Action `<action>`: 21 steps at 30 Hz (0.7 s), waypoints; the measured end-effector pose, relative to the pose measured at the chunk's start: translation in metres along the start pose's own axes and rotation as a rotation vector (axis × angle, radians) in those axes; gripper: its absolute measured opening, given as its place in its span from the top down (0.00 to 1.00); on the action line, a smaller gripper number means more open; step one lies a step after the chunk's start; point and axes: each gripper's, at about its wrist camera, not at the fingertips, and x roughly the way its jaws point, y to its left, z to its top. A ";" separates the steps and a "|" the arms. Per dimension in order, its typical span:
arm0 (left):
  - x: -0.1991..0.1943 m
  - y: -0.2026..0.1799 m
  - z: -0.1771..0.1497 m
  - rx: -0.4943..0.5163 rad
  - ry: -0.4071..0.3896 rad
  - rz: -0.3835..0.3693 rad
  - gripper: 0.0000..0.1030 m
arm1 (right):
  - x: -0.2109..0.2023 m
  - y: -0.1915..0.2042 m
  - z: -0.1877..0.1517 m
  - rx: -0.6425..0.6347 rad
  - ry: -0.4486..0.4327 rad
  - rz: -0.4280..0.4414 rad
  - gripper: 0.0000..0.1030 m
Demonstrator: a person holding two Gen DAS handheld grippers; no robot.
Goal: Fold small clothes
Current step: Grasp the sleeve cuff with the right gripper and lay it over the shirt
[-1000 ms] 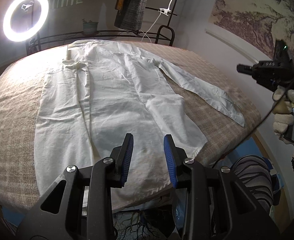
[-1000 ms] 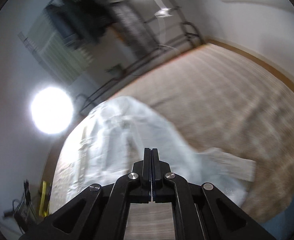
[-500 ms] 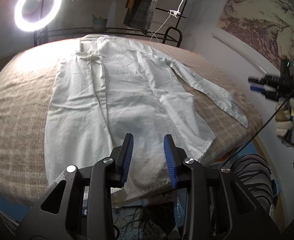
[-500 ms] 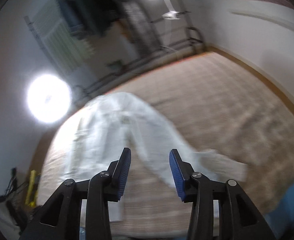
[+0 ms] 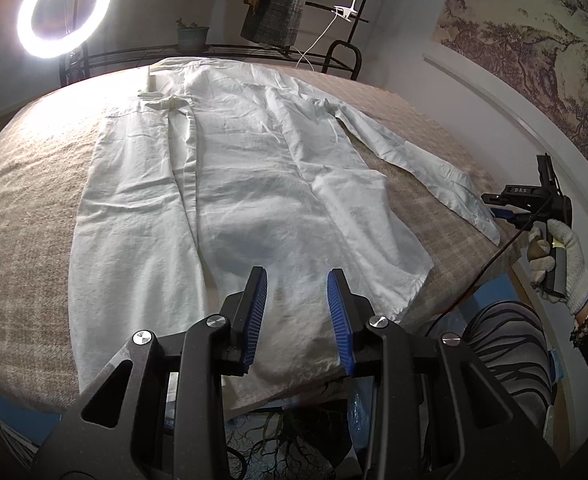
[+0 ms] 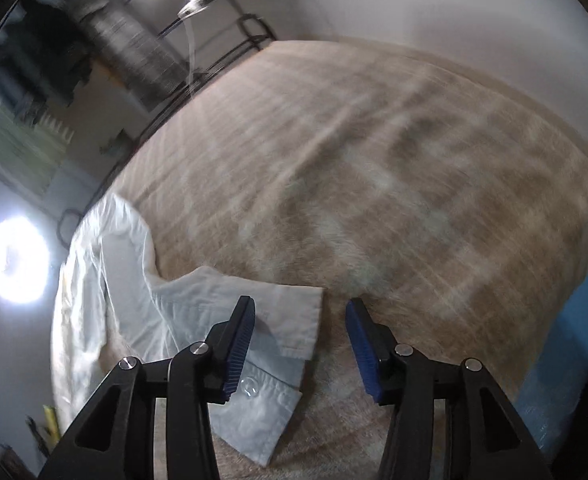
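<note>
While the white shirt lies flat on the plaid bedcover, the left gripper hovers open above its hem. The right gripper, jaws parted and empty, sits over the sleeve cuff.

The right tool, shut a second ago, has opened its jaws; nothing is between them. It has dropped from high above the bed toward the cuff of the shirt's sleeve, which now lies just below its left finger, not gripped.
</note>
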 end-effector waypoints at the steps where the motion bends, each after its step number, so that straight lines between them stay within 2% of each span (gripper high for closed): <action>1: 0.001 0.000 0.000 0.001 0.003 0.000 0.69 | 0.003 0.005 0.000 -0.024 0.005 -0.006 0.63; 2: 0.002 0.000 -0.001 0.001 0.004 0.001 0.69 | 0.006 0.011 0.000 -0.053 0.007 -0.026 0.70; 3: 0.002 0.000 -0.001 0.000 0.005 0.001 0.69 | 0.008 0.015 0.000 -0.077 0.004 -0.047 0.85; 5: 0.002 0.000 -0.001 0.000 0.004 0.001 0.69 | 0.008 0.021 0.001 -0.101 0.011 -0.044 1.00; 12: 0.000 0.008 0.002 -0.025 -0.011 0.002 0.69 | -0.031 0.065 -0.008 -0.167 -0.091 0.052 1.00; 16: -0.002 0.015 0.003 -0.056 -0.019 -0.010 0.69 | -0.060 0.118 -0.020 -0.243 -0.134 0.157 1.00; 21: -0.006 0.025 0.003 -0.100 -0.026 -0.039 0.69 | -0.082 0.193 -0.049 -0.377 -0.142 0.296 1.00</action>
